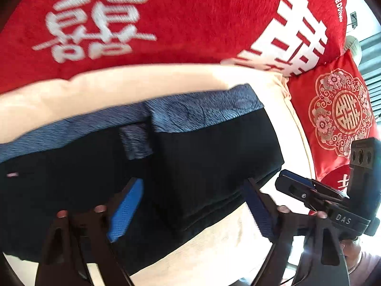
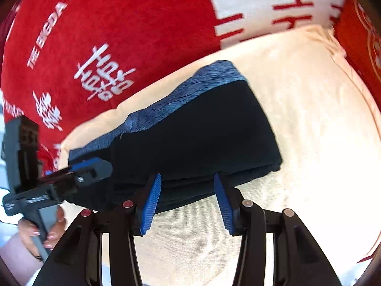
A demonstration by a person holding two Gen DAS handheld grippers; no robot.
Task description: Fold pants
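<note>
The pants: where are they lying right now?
In both wrist views the folded pants lie on the cream cushion, in front of the red pillows, just ahead of both open tongs.

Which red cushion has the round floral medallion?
The small satin cushion at the sofa's right end, beside the folded pants. The big plush cushions behind carry only white characters.

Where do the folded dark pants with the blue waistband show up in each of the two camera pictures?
Left wrist view: the pants fill the centre and left, waistband along their top edge.
Right wrist view: the pants lie in the centre, slanting up to the right.
Shared landmark: the cream cushion beneath them, below the red blanket.
</note>
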